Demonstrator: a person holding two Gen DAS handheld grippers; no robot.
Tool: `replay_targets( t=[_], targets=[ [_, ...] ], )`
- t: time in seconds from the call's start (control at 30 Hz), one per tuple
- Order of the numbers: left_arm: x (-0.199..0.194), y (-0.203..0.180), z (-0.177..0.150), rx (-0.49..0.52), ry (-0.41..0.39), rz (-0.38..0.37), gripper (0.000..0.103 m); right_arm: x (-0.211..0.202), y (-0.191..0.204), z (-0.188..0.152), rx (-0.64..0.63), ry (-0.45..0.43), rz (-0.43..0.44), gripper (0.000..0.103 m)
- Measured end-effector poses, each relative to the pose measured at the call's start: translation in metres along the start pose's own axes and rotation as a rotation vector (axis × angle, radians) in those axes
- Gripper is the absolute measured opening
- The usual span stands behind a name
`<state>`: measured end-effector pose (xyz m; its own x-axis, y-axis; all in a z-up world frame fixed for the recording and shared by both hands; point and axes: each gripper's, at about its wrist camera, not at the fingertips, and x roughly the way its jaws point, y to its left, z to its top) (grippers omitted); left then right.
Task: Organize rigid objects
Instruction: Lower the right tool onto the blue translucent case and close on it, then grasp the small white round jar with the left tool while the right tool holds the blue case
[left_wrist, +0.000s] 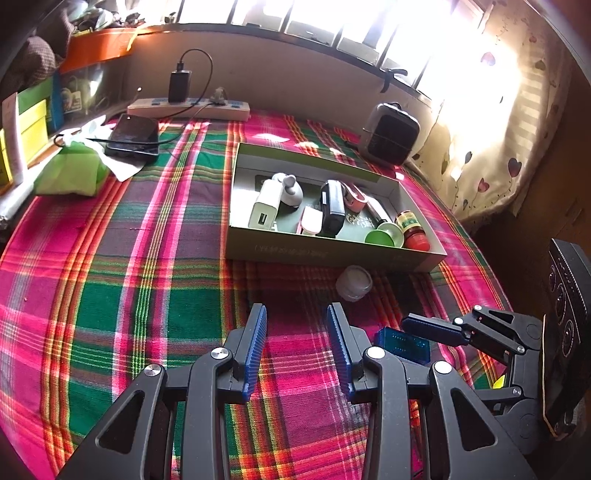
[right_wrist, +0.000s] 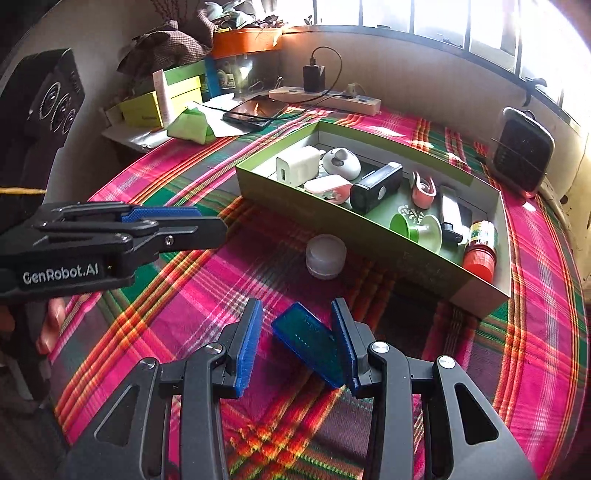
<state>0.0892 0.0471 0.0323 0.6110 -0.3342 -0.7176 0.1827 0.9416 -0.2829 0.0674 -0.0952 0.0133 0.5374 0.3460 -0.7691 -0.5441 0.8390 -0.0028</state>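
Pickup of the blue translucent case (right_wrist: 312, 341) looked to be the step in hand: the right claw (right_wrist: 297, 339) stood spread around it on the plaid-covered counter (right_wrist: 177, 306), the case tilted against the right-hand pad with a gap to the left-hand pad, so no pinch was made yet. The left claw (left_wrist: 297, 345) hung spread and empty at 9 o'clock of the case. Next, I judged, the right claw had to square up, press together on the case, and carry it toward 1 o'clock into the green box (right_wrist: 280, 195), leaving the white jar (right_wrist: 326, 256), just outside the box, as the last loose item.
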Motion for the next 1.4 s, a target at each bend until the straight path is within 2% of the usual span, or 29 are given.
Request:
replay_targets(
  t=[0.4,0.53,0.73,0.97,1.0,1.1,1.17,1.4],
  targets=[
    [-0.008,-0.007,-0.007,0.003,-0.001,0.001,0.033,-0.009,0.007,-0.007,-0.061,-0.006,-0.030,0.040],
    [-0.010,-0.009,-0.009,0.008,0.000,0.003,0.033,-0.008,0.002,-0.007,-0.019,-0.017,-0.016,0.040],
    [-0.010,-0.011,-0.009,0.011,0.002,0.008,0.033,0.000,0.004,-0.005,-0.046,0.011,-0.038,0.040],
    [-0.004,-0.016,-0.007,0.019,0.013,0.010,0.033,0.003,-0.007,-0.011,0.005,0.030,-0.036,0.040],
    [-0.003,-0.017,-0.006,0.020,0.015,0.009,0.033,0.002,-0.008,-0.012,0.010,0.029,-0.036,0.039],
    [0.001,-0.020,-0.004,0.027,0.021,0.010,0.033,-0.001,-0.012,-0.014,0.026,0.023,-0.048,0.027],
    [0.003,-0.023,-0.003,0.032,0.025,0.010,0.033,-0.002,-0.015,-0.016,0.032,0.024,-0.057,0.023],
    [0.017,-0.038,0.002,0.070,0.046,0.005,0.033,-0.010,-0.032,-0.025,0.083,0.015,-0.090,0.023]
  ],
)
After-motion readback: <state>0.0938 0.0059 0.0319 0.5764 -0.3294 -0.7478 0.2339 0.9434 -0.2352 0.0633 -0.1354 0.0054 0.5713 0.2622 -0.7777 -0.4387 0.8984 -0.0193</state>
